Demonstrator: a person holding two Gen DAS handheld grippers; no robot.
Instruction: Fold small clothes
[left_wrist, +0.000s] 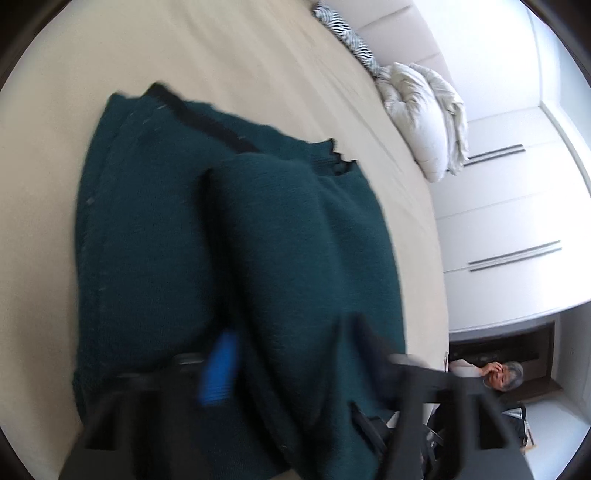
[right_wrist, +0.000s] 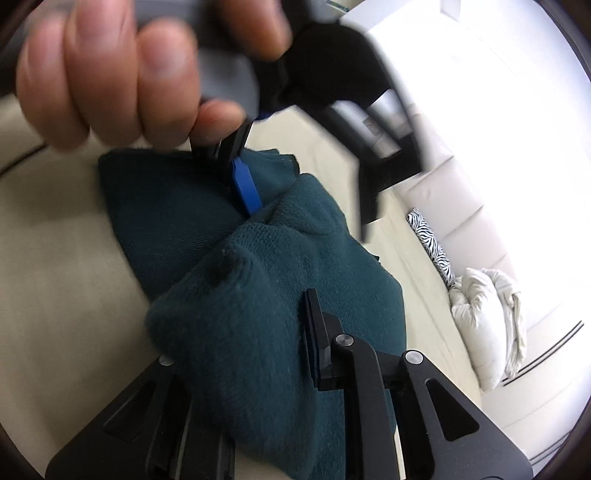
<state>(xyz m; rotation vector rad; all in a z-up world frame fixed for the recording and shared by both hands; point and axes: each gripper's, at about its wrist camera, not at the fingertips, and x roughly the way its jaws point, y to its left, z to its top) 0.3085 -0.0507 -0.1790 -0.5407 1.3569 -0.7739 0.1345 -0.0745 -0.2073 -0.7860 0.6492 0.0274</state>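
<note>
A dark teal knit garment (left_wrist: 155, 229) lies bunched on the beige bed sheet (left_wrist: 221, 55). At the bottom of the left wrist view my left gripper (left_wrist: 291, 354) has a thick fold of it filling the gap between the blue pad (left_wrist: 218, 369) and the black finger; it looks shut on the fold. In the right wrist view a hand (right_wrist: 110, 74) holds that left gripper (right_wrist: 306, 201), its blue pad (right_wrist: 245, 188) dug into the garment (right_wrist: 177, 214). My right gripper (right_wrist: 251, 325) is shut on another bunch of the cloth, which hides its left finger.
A white rumpled pillow (left_wrist: 424, 122) and a zebra-print cushion (left_wrist: 347, 33) lie at the head of the bed. White wardrobe doors (left_wrist: 517, 221) stand beyond the bed's edge. A person (left_wrist: 506, 380) sits low at the right. Bare sheet surrounds the garment.
</note>
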